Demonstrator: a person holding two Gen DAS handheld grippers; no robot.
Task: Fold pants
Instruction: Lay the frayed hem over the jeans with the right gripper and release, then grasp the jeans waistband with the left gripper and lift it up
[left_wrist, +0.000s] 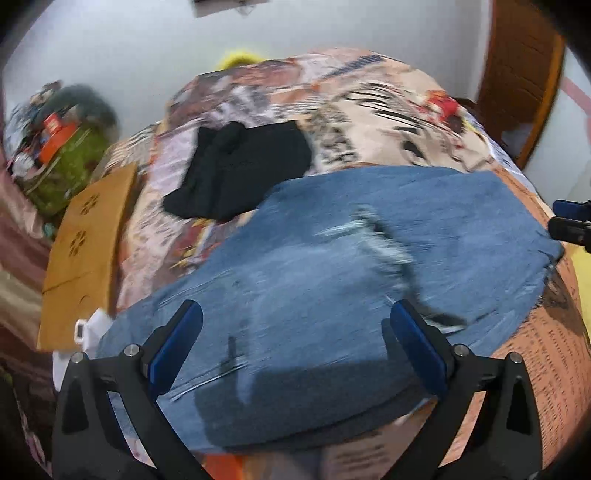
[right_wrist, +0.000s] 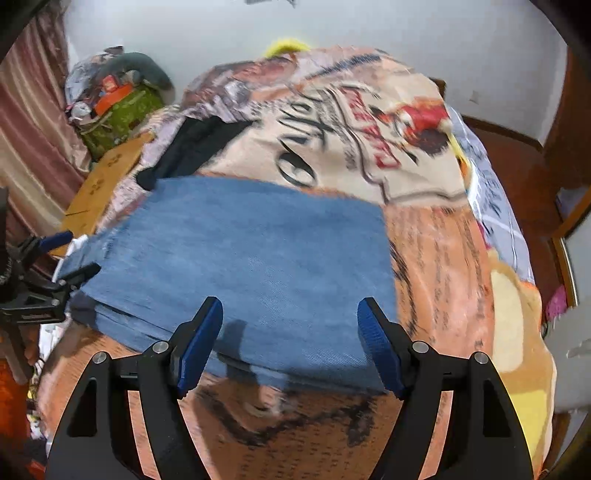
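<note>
With the left gripper (left_wrist: 295, 339) and right gripper (right_wrist: 290, 332) both wide and empty over the near edge at 6 o'clock, a neat next fold wants edges squared first, since the folded blue jeans (right_wrist: 251, 254) lie flat on the printed bedspread (right_wrist: 443, 266), long axis from 9 to 3 o'clock.

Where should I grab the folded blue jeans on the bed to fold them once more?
Take the jeans by the near folded edge, coming in low from the front. The layers stack there and overhang slightly, so the right tongs, now open above it, could probably pinch them all.
</note>
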